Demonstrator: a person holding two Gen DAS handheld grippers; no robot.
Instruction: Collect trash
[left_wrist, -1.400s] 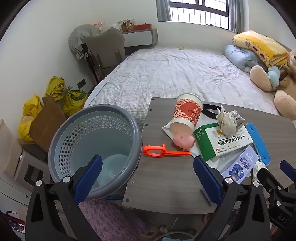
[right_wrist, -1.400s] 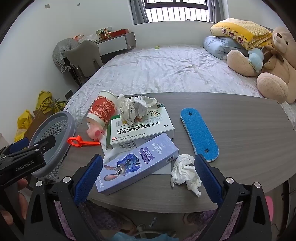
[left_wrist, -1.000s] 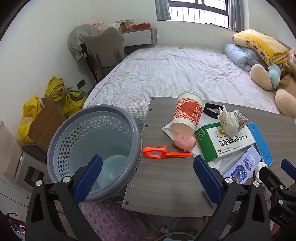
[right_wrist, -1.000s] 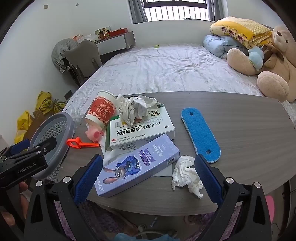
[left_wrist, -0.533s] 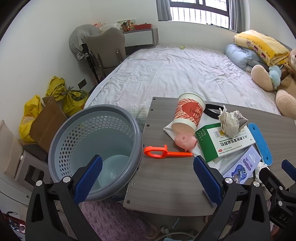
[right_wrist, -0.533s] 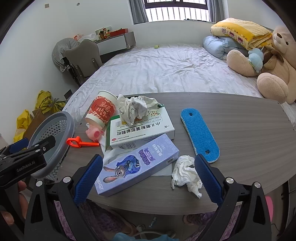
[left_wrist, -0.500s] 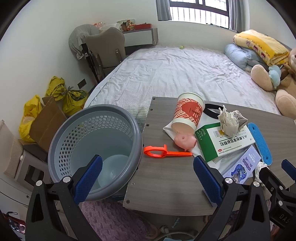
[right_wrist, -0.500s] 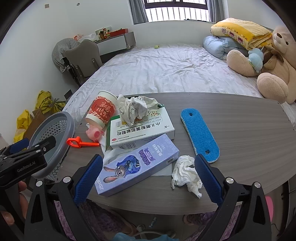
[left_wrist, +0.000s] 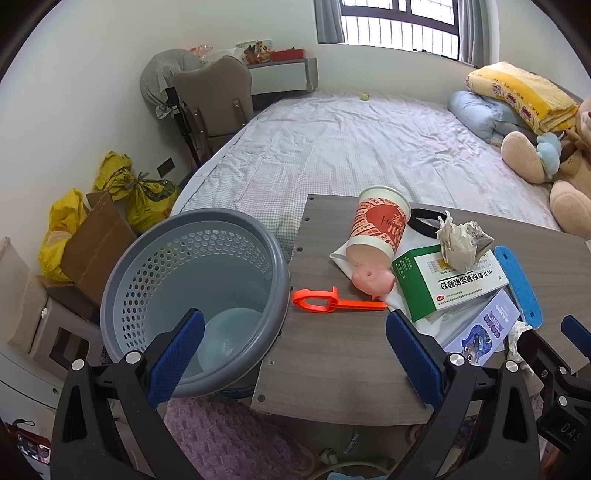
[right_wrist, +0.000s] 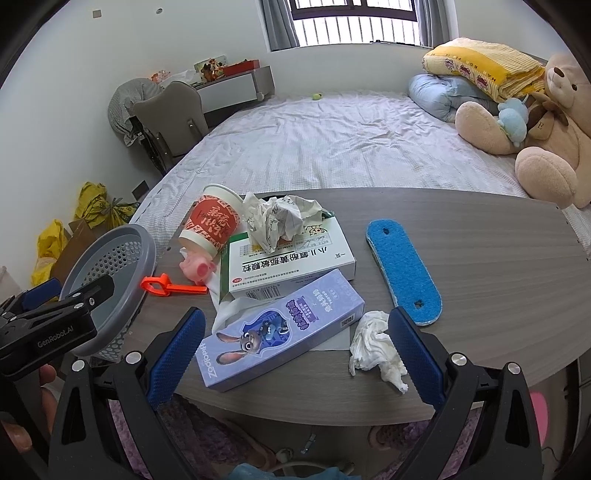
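Observation:
A grey perforated basket (left_wrist: 192, 295) stands at the table's left edge, also in the right wrist view (right_wrist: 110, 280). On the grey wood table (right_wrist: 480, 258) lie a red paper cup (right_wrist: 212, 225), crumpled paper (right_wrist: 277, 221) on a white-green box (right_wrist: 291, 269), a purple box (right_wrist: 280, 328), a white tissue wad (right_wrist: 376, 343), a pink pig toy (right_wrist: 195, 267) and an orange plastic tool (right_wrist: 170, 286). My left gripper (left_wrist: 295, 347) is open, over the gap between basket and table. My right gripper (right_wrist: 295, 347) is open above the purple box, the tissue beside its right finger.
A blue pad (right_wrist: 402, 273) lies on the table's right part. A bed (right_wrist: 351, 140) with a teddy bear (right_wrist: 535, 125) and pillows is behind. A chair (left_wrist: 214, 99), yellow bags (left_wrist: 110, 199) and a cardboard box (left_wrist: 96, 243) stand at the left.
Both grippers have stayed almost still and open, with only a slight drift. Nothing on the table has moved.

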